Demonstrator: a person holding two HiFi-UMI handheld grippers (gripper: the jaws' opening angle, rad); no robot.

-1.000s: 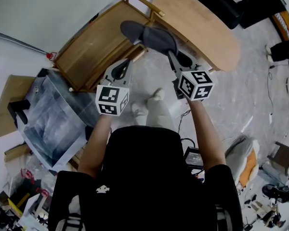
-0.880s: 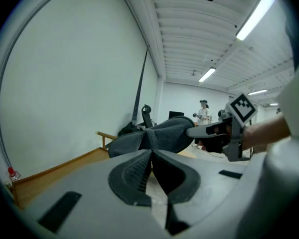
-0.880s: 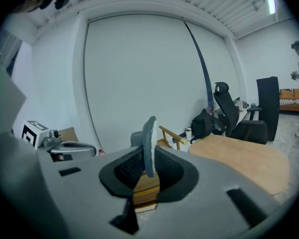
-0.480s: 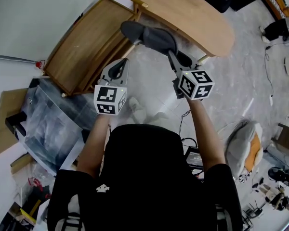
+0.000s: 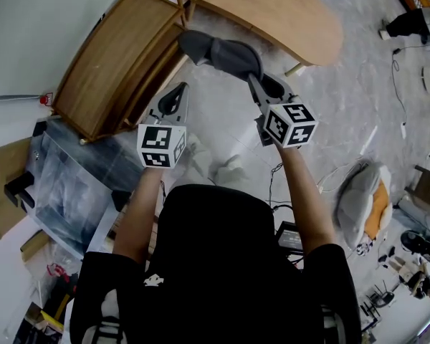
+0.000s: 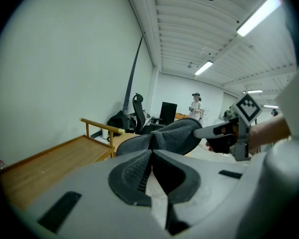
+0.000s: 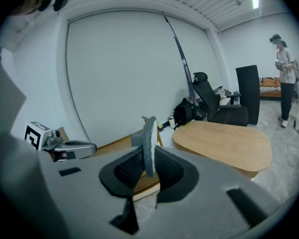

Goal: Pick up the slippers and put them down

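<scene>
Right tool point(image 5: 254, 79) stays clenched on the edge of the grey slippers point(image 5: 218, 51), and the left tool point(image 5: 178, 95) travels alongside with its jaws pressed together on nothing. Over the last second the pair has drawn clear of the oval bench point(image 5: 287, 20) and now hangs in the air above bare floor, just on my side of the bench's edge. I judge the carry is turning into the set-down, with the release not yet made.

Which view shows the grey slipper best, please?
The head view: most of the slipper shows from above, gripped by the right gripper. The left gripper view shows its side; the right gripper view only its thin edge between the jaws.
</scene>
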